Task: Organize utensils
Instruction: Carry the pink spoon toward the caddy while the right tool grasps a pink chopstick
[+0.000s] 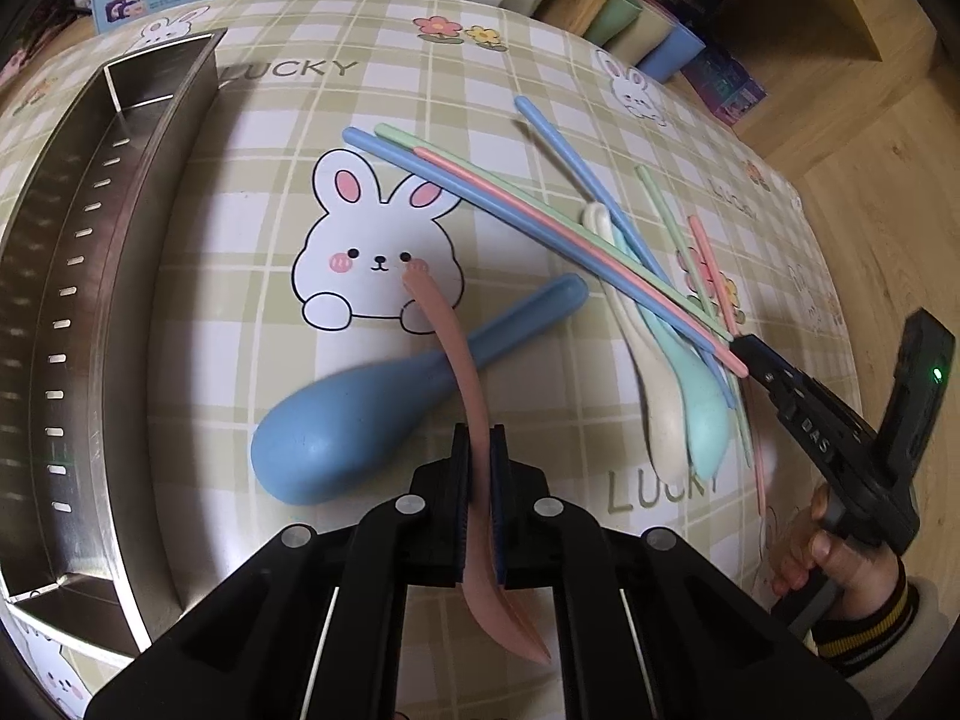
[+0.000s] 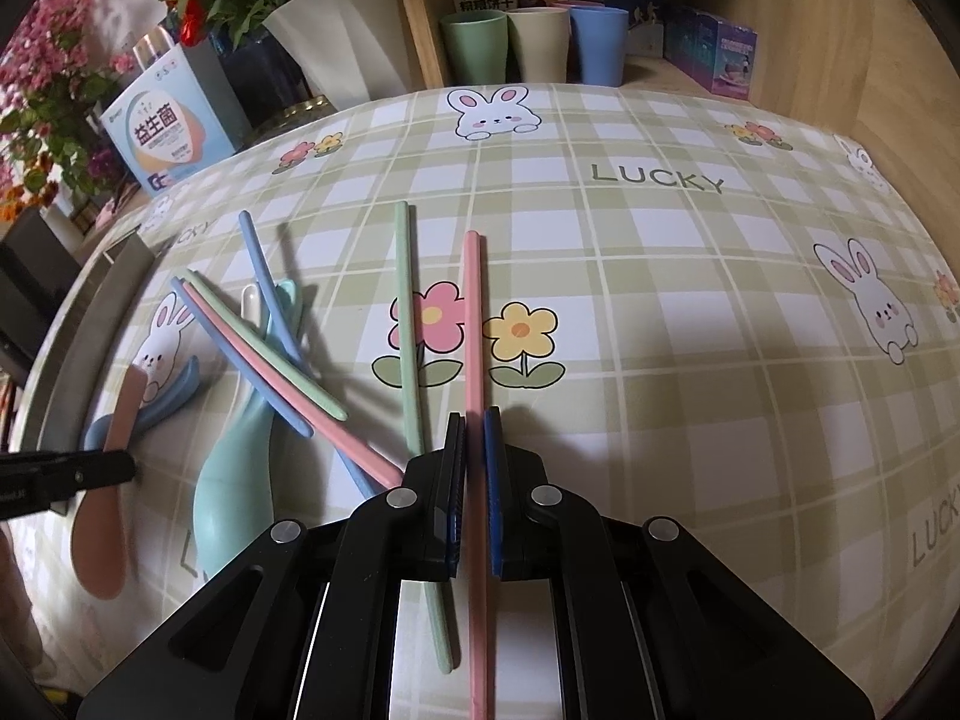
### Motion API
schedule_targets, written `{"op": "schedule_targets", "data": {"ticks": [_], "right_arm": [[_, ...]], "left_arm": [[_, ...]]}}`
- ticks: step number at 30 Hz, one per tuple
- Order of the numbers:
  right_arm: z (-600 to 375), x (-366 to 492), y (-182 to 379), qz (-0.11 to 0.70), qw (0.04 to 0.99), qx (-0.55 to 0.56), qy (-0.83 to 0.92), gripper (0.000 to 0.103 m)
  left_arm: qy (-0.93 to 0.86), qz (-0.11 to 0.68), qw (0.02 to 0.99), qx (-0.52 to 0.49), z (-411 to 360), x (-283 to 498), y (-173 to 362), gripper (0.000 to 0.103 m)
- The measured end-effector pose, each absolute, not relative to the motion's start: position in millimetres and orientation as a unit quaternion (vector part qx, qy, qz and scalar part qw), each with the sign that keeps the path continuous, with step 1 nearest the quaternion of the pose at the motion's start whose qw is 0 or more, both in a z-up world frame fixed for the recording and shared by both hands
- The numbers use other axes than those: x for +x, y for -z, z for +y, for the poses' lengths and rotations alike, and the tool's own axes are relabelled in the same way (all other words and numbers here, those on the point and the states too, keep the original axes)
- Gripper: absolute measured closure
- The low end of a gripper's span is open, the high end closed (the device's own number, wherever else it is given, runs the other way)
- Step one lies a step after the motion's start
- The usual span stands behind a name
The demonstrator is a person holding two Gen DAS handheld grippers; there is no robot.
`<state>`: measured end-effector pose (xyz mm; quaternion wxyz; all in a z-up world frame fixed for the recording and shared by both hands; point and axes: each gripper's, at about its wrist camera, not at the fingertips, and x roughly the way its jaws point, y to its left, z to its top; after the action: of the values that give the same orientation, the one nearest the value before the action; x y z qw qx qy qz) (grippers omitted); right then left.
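The left gripper (image 1: 480, 456) has its fingers clamped on a pink spoon (image 1: 462, 372) above the blue spoon (image 1: 384, 396) on the bench (image 1: 540, 60). The right gripper (image 2: 475, 438) is clamped on a pink chopstick (image 2: 472, 324) beside a green chopstick (image 2: 407, 324).

The long rectangular tray (image 1: 90, 276) with slotted holes looks like brushed stainless steel, satin with soft reflections. The green-checked bunny-print table cover (image 2: 660, 312) appears to be smooth vinyl with a faint sheen. The big blue spoon (image 1: 372, 402), the pink spoon (image 1: 462, 384) and the pastel chopsticks (image 2: 408, 324) look like matt plastic, slightly chalky. The black gripper bodies (image 2: 474, 474) are matt moulded plastic with shiny metal rivets. The shelf (image 2: 798, 12) behind shows pale wood grain.
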<state>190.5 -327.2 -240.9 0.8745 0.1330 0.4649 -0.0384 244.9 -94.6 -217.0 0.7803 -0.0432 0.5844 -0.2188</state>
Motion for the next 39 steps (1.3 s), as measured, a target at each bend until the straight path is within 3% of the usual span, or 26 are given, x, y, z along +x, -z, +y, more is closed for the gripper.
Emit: {"op": "schedule_targets", "data": {"ticks": [16,39], "right_arm": [[-328.2,191.1,200.4,0.43,0.876,0.218,0.018,0.097],[-301.5,194.7,187.5,0.447,0.875,0.185,0.019,0.097]], "left_arm": [[0.251,0.528,0.809,-0.07,-40.8,258.5,156.5,0.097],[0.184,0.583,0.788,-0.073,48.7,318.9,196.7,0.097]]}}
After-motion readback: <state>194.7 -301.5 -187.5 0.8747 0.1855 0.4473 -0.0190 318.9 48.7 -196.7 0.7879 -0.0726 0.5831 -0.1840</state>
